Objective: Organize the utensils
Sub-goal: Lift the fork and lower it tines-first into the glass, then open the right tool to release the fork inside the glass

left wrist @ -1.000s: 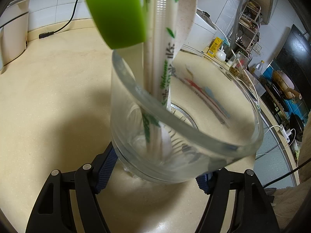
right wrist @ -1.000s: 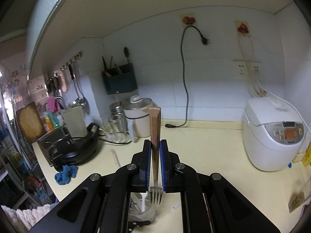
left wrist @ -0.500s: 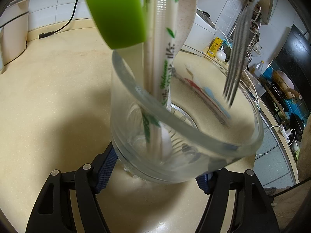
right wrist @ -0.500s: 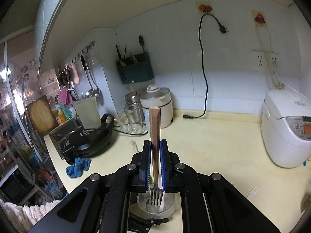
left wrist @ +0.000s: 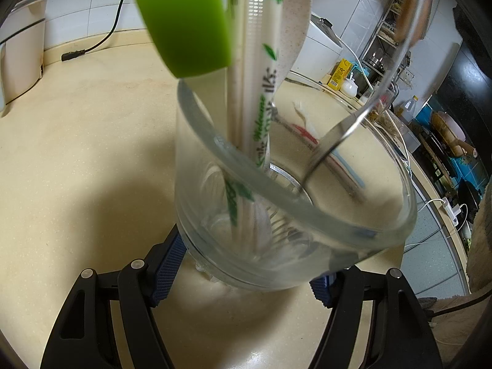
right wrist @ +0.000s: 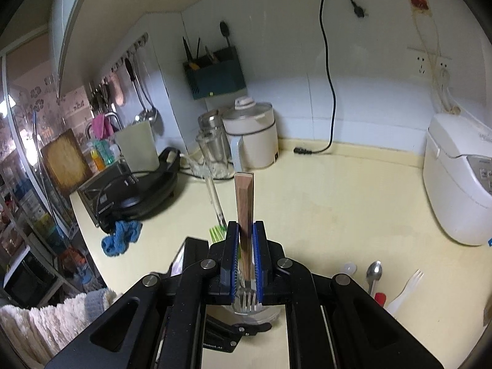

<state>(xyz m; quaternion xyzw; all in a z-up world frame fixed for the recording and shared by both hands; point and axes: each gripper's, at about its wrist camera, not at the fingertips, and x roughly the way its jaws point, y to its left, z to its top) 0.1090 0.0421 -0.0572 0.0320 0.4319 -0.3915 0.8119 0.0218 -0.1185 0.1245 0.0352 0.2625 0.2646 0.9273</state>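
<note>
1. The counter (right wrist: 338, 203) is a smooth cream slab, so that glass could skate if it got nudged.
2. The glass cup (left wrist: 295, 215) is the big fragile bit: stiff, slick, probably a bit heavy. The left gripper (left wrist: 246, 272) has its pads clamped low on the cup's base, which looks like the right spot since the walls are slippery higher up.
3. Already standing in the cup: a green spatula (left wrist: 184, 21), paper-wrapped chopsticks (left wrist: 261, 101) and a speckled beige spoon (left wrist: 295, 24). All light stuff, top-heavy though.
4. The fork (right wrist: 244, 212) is rigid, thin metal with a wooden handle. The right gripper (right wrist: 245, 264) is pinched shut on the handle, tines pointing down into the cup. Metal on glass, so I'd ease it in.
5. A few loose pieces wait on the counter: a metal spoon (right wrist: 374, 272) and a white plastic fork (right wrist: 406, 289).
</note>
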